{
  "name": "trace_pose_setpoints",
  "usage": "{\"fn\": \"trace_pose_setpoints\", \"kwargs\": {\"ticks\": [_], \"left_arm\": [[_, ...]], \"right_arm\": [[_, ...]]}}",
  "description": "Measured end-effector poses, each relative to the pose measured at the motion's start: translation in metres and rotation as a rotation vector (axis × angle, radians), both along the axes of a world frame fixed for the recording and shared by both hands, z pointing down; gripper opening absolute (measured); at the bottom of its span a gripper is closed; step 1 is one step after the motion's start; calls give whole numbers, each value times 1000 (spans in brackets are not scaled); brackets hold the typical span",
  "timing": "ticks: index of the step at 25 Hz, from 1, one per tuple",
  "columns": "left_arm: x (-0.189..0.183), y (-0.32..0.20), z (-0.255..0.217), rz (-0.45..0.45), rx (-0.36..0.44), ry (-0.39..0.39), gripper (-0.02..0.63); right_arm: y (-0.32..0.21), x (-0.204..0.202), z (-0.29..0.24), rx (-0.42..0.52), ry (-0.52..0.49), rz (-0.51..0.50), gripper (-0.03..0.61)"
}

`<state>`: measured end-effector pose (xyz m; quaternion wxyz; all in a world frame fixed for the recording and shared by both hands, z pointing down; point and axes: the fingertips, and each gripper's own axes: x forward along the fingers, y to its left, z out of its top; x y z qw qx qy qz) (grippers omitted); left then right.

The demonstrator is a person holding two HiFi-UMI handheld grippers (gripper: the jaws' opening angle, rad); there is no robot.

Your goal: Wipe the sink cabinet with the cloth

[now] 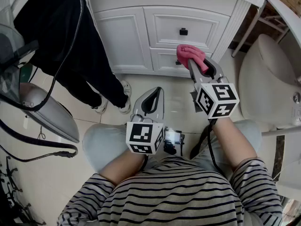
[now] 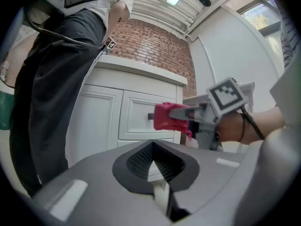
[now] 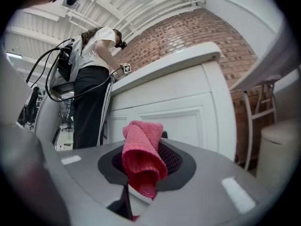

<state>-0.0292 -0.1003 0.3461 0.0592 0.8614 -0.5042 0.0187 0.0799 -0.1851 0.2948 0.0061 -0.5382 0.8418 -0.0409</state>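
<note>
Head view | right gripper (image 1: 194,66) jaws pinch cloth (image 1: 190,54) | left gripper (image 1: 157,91) jaws together

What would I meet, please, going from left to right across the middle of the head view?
Standing person's black trousers → left tool → pink cloth → beige rounded fixture.

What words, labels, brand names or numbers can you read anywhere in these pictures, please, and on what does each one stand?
There is no readable text in any view.
The cubes on the left gripper and right gripper: black-and-white square patterns only, no letters.
The small tag at the wrist of the standing person: too small to read.
The sink cabinet and the cloth: no print.
</note>
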Motion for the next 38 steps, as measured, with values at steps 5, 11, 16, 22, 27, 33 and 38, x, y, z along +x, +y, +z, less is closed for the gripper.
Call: {"fn": "trace_pose_setpoints", "kwargs": {"ticks": [5, 11, 16, 22, 27, 33, 38], "left_arm": [[-18, -11, 6, -39, -42, 19, -6], [-24, -20, 13, -62, -77, 35, -6], [-19, -22, 19, -38, -97, 36, -6], [-8, -20, 18, -10, -105, 53, -6], [-6, -16, 12, -7, -101, 69, -6], [-10, -18, 11, -8, -97, 77, -6], [-23, -20, 15, -41, -109, 78, -6]], "right_arm": [[-65, -97, -72, 105, 21, -178, 97], [-117, -123, -79, 107, 123, -111, 95], [-110, -44, -85, 116, 67, 16, 97], [-85, 114, -89, 107, 14, 318, 97], [-58, 167, -90, 78, -109, 441, 95], [-65, -24, -64, 52, -101, -24, 95], [-107, -126, -23, 0, 95, -129, 95]]}}
